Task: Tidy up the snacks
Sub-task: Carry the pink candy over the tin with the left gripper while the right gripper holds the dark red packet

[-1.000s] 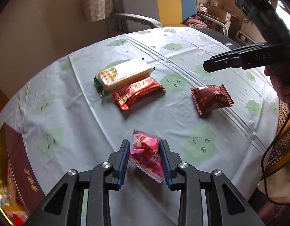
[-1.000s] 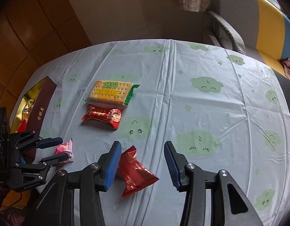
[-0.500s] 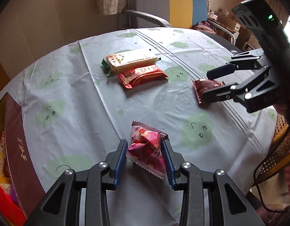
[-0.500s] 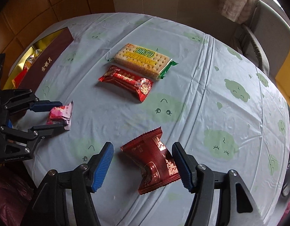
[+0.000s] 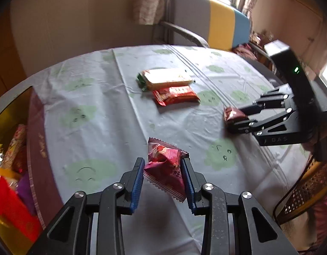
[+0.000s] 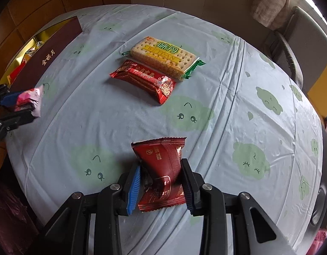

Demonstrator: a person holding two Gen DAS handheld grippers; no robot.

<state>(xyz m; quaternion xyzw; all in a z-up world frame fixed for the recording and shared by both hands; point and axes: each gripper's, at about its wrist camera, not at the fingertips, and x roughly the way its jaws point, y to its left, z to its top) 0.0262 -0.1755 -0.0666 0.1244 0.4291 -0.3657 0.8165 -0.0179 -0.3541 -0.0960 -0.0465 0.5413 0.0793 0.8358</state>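
Note:
My left gripper [image 5: 163, 170] is shut on a pink snack packet [image 5: 165, 163] and holds it above the table; it also shows in the right wrist view [image 6: 28, 99]. My right gripper [image 6: 161, 176] is shut on a dark red snack packet [image 6: 163, 170], seen from the left wrist view [image 5: 234, 113] too. A cracker pack [image 6: 163, 56] and a bright red packet [image 6: 145, 78] lie side by side in the middle of the table. A gold box with a maroon lid [image 6: 46, 55] holding several snacks sits at the table's left edge.
The round table wears a pale cloth with green cloud faces [image 6: 188, 114]. An armchair with grey, yellow and blue panels [image 5: 208, 21] stands behind the table. A wicker chair [image 5: 307, 193] is at the right edge.
My right gripper has shut on the dark red packet and lifted it. My left gripper has lifted the pink packet and swung left toward the gold box.

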